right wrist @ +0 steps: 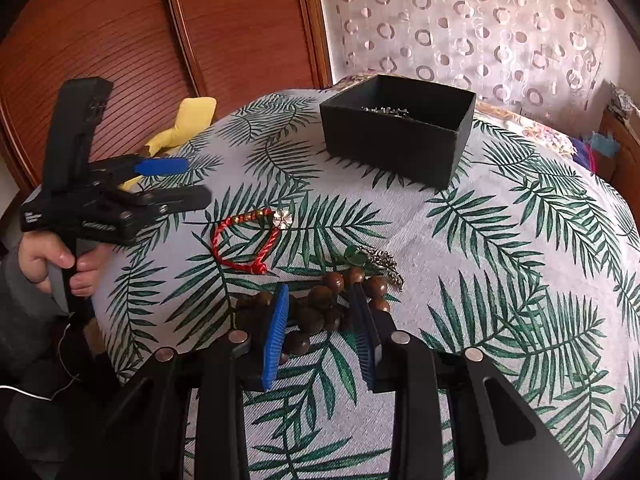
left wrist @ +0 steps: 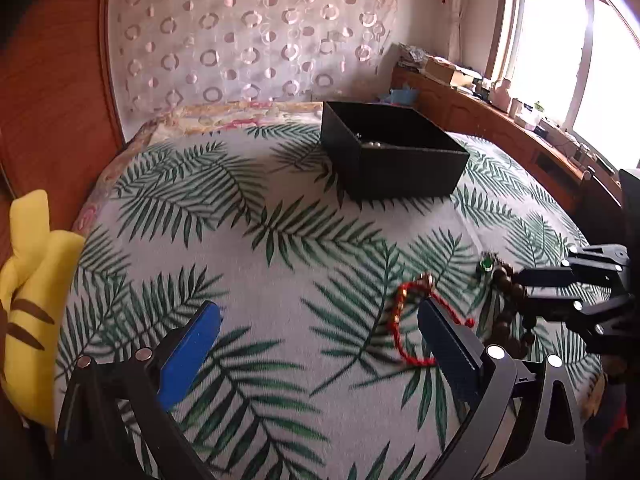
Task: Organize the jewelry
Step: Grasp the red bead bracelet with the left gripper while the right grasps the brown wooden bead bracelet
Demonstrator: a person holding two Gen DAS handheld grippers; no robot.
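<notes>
A black open box point(left wrist: 394, 152) point(right wrist: 396, 128) holding silver jewelry stands on the leaf-print cloth. A red cord bracelet point(left wrist: 408, 320) point(right wrist: 248, 240) with a small flower charm lies flat. A brown wooden bead bracelet point(right wrist: 320, 304) point(left wrist: 516, 300) lies beside a green-stone pendant on a chain point(right wrist: 362, 258) point(left wrist: 487, 265). My right gripper point(right wrist: 320, 296) has its jaws partly closed around the wooden beads, touching them on the cloth. My left gripper point(left wrist: 316, 312) point(right wrist: 184, 182) is open and empty, hovering just left of the red bracelet.
A yellow plush toy point(left wrist: 28, 304) point(right wrist: 180, 128) lies at the cloth's left edge by a wooden panel. A patterned curtain hangs behind. A cluttered wooden sill point(left wrist: 500, 104) runs under the window at right.
</notes>
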